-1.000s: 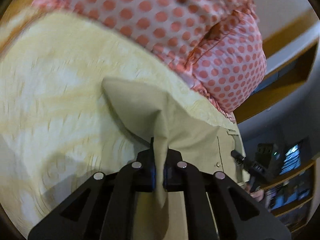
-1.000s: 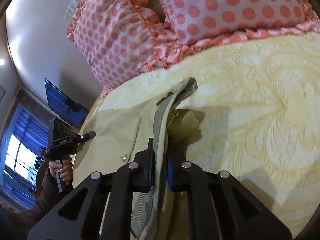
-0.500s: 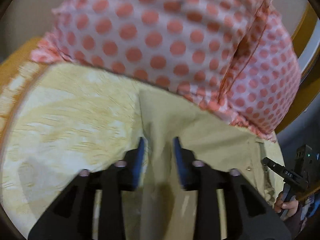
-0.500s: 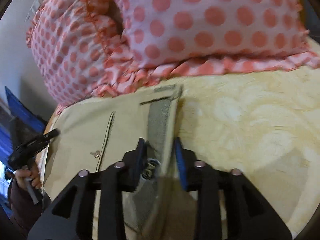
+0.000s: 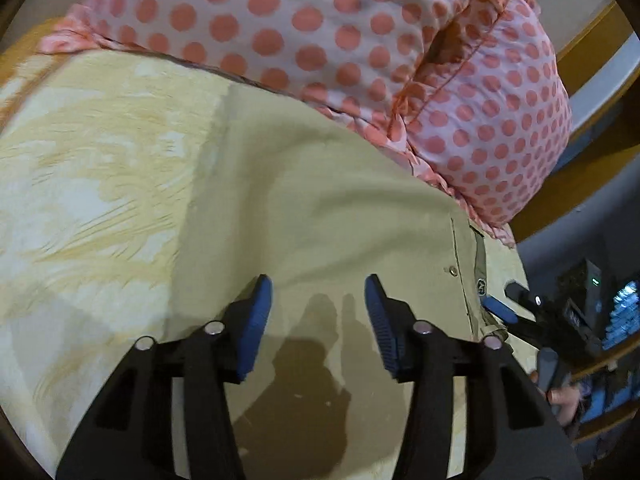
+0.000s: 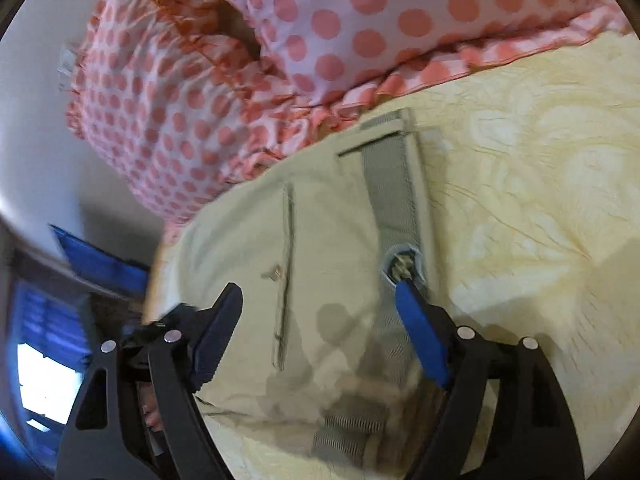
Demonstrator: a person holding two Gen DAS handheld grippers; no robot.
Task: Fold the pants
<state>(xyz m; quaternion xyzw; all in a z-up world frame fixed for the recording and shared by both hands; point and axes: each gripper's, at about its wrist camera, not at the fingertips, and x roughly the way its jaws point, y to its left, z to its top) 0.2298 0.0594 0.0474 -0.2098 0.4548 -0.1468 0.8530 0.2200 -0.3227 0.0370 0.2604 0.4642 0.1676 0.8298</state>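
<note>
Khaki pants (image 5: 320,200) lie flat on the yellow patterned bedspread (image 5: 92,168), their far edge just beside the pink polka-dot pillows (image 5: 320,20). The left gripper (image 5: 318,304) stands wide open over the plain cloth, its blue pads holding nothing. The right gripper (image 6: 320,304) is likewise spread wide and empty, above the grey-lined waistband (image 6: 392,192) and pocket seam (image 6: 286,264).

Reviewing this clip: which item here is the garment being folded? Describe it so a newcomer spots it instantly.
Start at the polka-dot pillows heading the yellow bedspread. Just below them lie the khaki pants, spread flat. Plain olive-tan cloth with a grey waistband lining and a pocket button, unlike the patterned bedding.
</note>
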